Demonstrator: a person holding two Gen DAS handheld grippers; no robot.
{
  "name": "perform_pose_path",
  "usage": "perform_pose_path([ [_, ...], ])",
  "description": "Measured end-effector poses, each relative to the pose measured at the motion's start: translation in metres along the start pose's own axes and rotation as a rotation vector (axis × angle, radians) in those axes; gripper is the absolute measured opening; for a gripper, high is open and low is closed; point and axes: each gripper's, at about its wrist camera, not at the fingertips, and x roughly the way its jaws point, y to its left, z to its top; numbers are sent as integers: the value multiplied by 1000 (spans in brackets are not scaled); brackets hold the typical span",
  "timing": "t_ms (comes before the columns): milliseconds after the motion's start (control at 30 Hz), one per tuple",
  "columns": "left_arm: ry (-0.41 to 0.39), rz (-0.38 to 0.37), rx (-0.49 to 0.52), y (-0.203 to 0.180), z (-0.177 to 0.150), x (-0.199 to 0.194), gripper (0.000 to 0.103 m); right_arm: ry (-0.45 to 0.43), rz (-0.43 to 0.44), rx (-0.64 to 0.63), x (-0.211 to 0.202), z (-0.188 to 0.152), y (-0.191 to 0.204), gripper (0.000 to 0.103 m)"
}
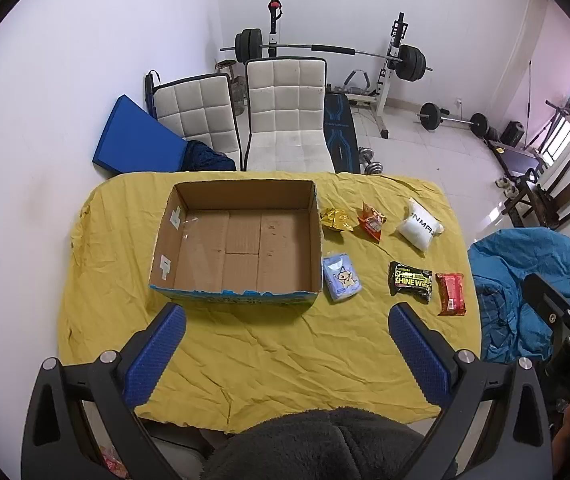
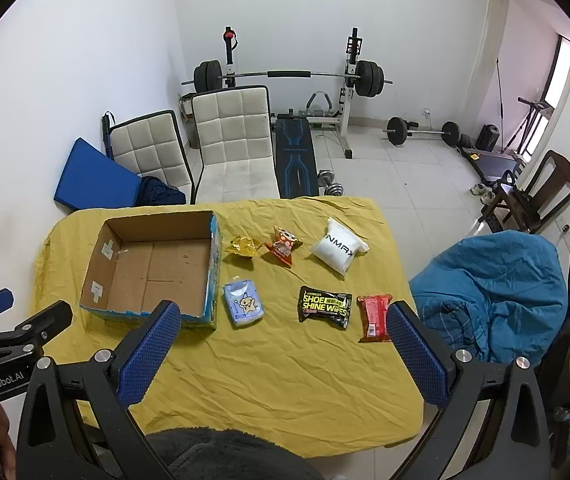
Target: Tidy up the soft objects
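Hovering above the near edge of the desk (image 1: 269,344), left claw (image 1: 287,318) has fingers spread wide, nothing between them; right claw (image 2: 285,322) same, fingers apart and holding nothing. Landmark is the cardboard box (image 1: 241,240), open top, nothing inside, sitting on the yellow cloth (image 2: 277,376) toward the desk's left side. All soft items lie on the cloth right of the box. Gold crinkled packet (image 1: 336,219) is just beside the box's far right corner, orange snack packet (image 1: 372,220) further right of it, white pillow pack (image 1: 421,226) further right again, well apart from the box. Light blue tissue pack (image 1: 341,278) lies just beside the box's near right corner, not clearly touching it. Black shoe shine wipes pack (image 2: 325,306) sits right of the tissue pack, red packet (image 2: 373,318) just beside the wipes, near the desk's right edge. In the right wrist view the red packet is next to the right claw's right finger. Two white padded chairs (image 1: 285,112) stand behind the box, past the desk's far edge.
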Motion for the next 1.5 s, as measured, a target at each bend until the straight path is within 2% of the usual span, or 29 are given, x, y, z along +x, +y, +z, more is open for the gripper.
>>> perform_pose_path([
  [1500,-39,2,-7,-1,-3,-18,103,-8,-13,-22,-7,-5,9,103],
])
